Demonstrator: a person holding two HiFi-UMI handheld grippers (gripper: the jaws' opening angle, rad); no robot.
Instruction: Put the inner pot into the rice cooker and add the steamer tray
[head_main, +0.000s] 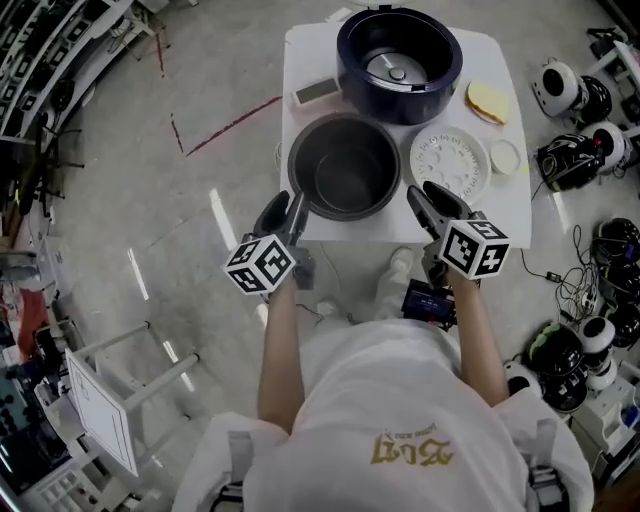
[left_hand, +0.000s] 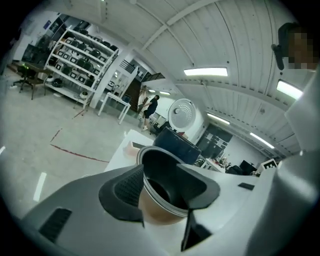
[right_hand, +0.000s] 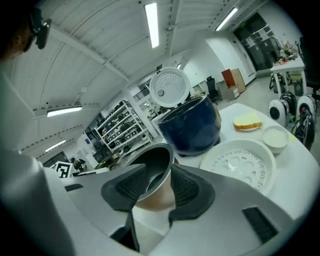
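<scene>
- The white tabletop (head_main: 505, 215) stands in front of the person and carries everything.
- The dark blue rice cooker (head_main: 350, 75) sits at its far edge with the lid up and its well empty.
- The inner pot (head_main: 345, 165) stands upright just in front of the cooker, outside it, at the near edge of the tabletop.
- The white steamer tray (head_main: 449, 160) lies flat just to the right of the pot.
- The left gripper (head_main: 285, 205) is at the pot's near-left rim. Its jaws are apart, with the rim showing between them but not clamped.
- The right gripper (head_main: 433, 195) is near the pot's near-right side, by the tray. Its jaws are apart too and grip nothing.
- A small white dish (head_main: 505, 157) sits just to the right of the tray.
</scene>
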